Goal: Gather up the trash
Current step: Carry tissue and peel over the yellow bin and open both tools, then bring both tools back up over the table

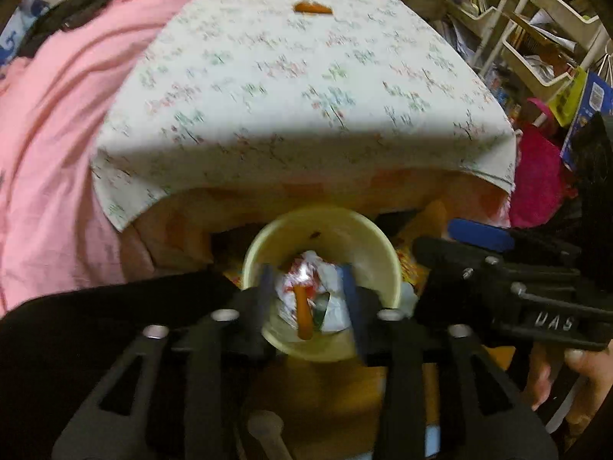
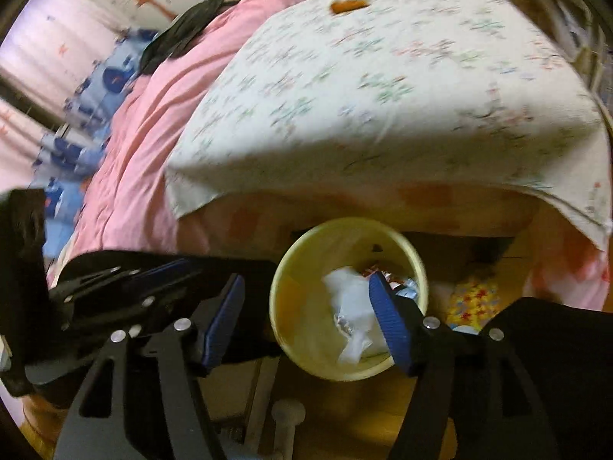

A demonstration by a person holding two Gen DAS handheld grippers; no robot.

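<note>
Both grippers hung over a yellow bin (image 1: 322, 230) that stood on the floor, below the near edge of a table with a flowered cloth (image 1: 306, 88). The left gripper (image 1: 308, 299) had its fingers partly apart, with nothing pressed between them. The right gripper (image 2: 310, 318) stood wider open and also held nothing. Crumpled white wrappers (image 2: 352, 306) and an orange piece (image 1: 302, 314) lay inside the bin. Another orange scrap (image 1: 312, 7) lay near the far edge of the table.

Both views motion-blurred. Tablecloth (image 1: 299, 88) print unreadable; orange bit (image 1: 312, 7) on it can't be ID'd. Bin (image 2: 283, 306) trash smeared, near rim behind gripper fingers.
</note>
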